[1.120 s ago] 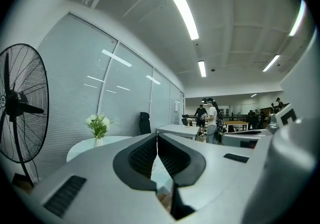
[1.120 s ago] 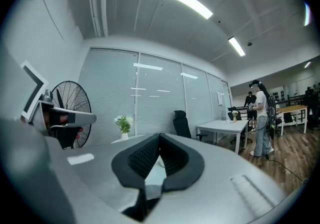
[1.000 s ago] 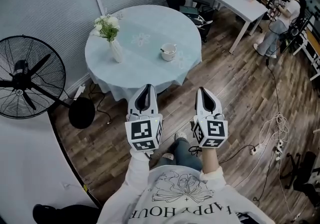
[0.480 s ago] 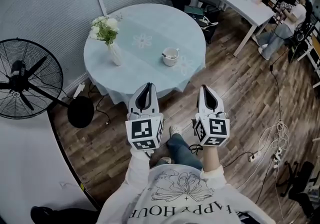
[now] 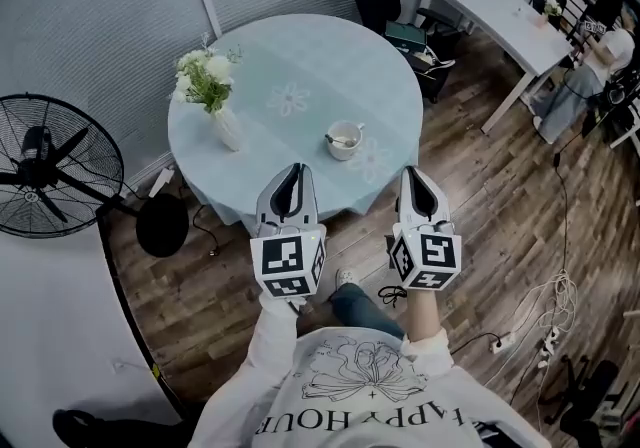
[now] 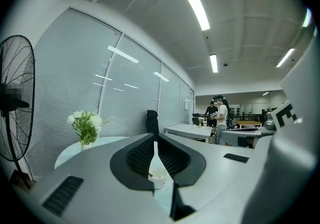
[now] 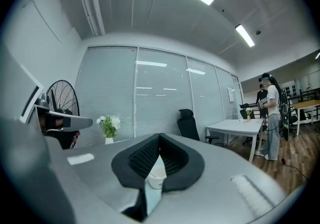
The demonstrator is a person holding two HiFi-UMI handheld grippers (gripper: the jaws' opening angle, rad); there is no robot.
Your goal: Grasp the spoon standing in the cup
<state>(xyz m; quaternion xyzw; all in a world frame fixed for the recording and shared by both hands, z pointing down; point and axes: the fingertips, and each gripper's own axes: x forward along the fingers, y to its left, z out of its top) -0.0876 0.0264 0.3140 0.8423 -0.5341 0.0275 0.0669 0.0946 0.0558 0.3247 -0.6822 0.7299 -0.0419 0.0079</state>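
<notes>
Approach phase: left tool (image 5: pixel 293 168) & right tool (image 5: pixel 409 173) both closed, empty, short of desk (image 5: pixel 300 56). We'd open one tool before reaching spoon (image 5: pixel 335 139) in cup (image 5: pixel 351 147).

The person's white shirt (image 5: pixel 372 391) bears curved print reading "HAPPY HOUR".

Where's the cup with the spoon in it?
In the head view, the cup sits on the round table, near its front right edge, to the right of the flower vase.
</notes>
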